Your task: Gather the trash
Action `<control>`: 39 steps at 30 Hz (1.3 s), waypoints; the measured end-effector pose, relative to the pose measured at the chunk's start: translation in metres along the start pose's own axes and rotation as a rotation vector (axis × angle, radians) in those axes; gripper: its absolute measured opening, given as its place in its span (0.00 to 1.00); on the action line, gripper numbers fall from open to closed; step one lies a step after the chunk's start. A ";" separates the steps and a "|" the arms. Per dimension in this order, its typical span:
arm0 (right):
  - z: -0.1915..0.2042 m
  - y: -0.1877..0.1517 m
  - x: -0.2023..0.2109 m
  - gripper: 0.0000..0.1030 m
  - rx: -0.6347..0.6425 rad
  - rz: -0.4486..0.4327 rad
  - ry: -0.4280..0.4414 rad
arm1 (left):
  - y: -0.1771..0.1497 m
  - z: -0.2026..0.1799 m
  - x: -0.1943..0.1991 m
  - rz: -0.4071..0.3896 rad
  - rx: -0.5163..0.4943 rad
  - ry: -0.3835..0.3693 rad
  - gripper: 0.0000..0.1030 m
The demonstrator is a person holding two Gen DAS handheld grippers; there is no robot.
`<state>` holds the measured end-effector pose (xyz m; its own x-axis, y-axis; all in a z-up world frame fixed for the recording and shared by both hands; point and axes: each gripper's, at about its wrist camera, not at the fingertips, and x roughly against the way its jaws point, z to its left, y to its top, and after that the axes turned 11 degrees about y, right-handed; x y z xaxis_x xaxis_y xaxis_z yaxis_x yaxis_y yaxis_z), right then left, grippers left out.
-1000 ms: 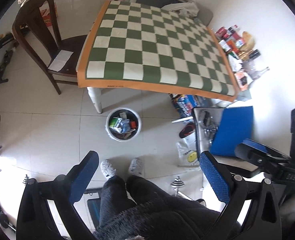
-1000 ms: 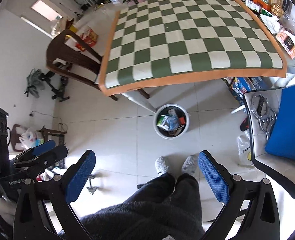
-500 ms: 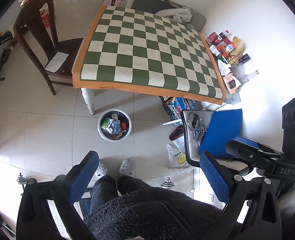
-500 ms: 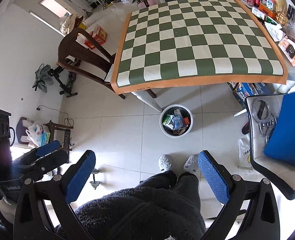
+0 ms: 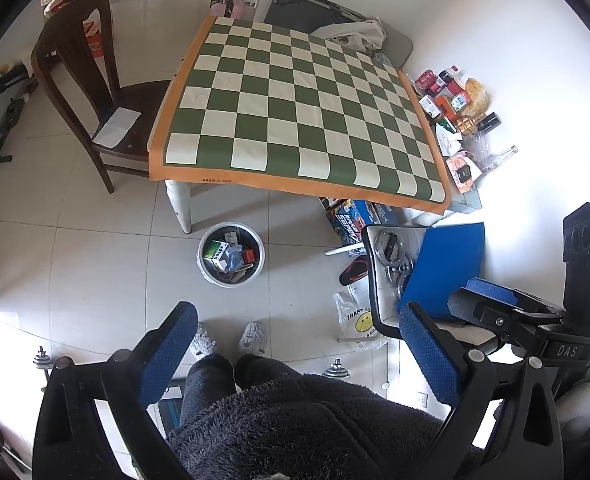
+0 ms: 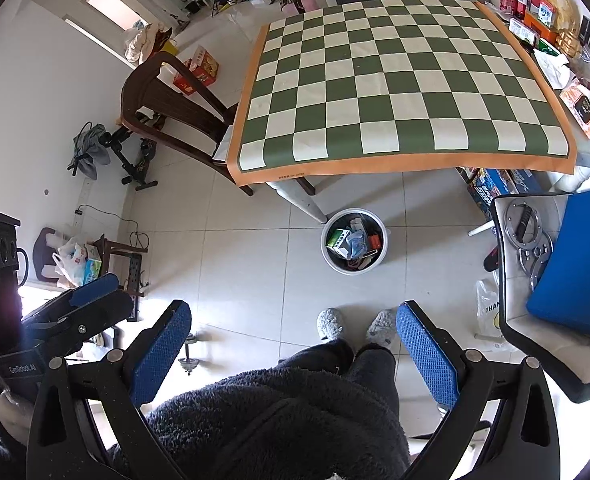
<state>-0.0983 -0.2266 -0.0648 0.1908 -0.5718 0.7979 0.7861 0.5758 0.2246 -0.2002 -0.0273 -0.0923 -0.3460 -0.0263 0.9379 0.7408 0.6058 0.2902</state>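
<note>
You hold the left gripper (image 5: pixel 297 350) high above the floor with its blue-padded fingers spread wide and nothing between them; the right gripper (image 6: pixel 293 346) is likewise wide apart and empty. Your dark fleece legs (image 5: pixel 231 376) and grey slippers (image 5: pixel 251 336) fill the space between the fingers in both views. The trash bin (image 5: pixel 231 254), a white round pail already holding a green-and-white carton, crumpled blue plastic and a red box, stands on the tiled floor just beside the white leg (image 5: pixel 179 208) of the table (image 5: pixel 295 120), partly under its near edge. The green-and-cream checked cloth on the table is bare. To your right, an office chair (image 6: pixel 535 320) carrying metal rings and a blue cushion (image 5: pixel 447 264) stands near the bin, with a smiley-face plastic bag (image 5: pixel 359 320) on the floor beside it. A wooden chair (image 5: pixel 95 92) is at the table's left side. Small dumbbells (image 5: pixel 333 370) lie near your feet.
</note>
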 end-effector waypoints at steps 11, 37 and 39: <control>0.000 -0.004 0.001 1.00 0.005 0.011 -0.005 | 0.001 -0.002 0.003 0.001 -0.001 -0.001 1.00; -0.009 -0.010 0.011 1.00 -0.005 -0.003 -0.004 | -0.001 -0.003 0.004 -0.002 0.002 -0.001 1.00; -0.009 -0.010 0.011 1.00 -0.005 -0.003 -0.003 | 0.000 -0.003 0.005 -0.005 0.000 -0.002 1.00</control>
<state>-0.0991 -0.2439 -0.0631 0.1865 -0.5714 0.7992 0.7897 0.5711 0.2240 -0.2003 -0.0303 -0.0870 -0.3506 -0.0280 0.9361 0.7390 0.6057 0.2949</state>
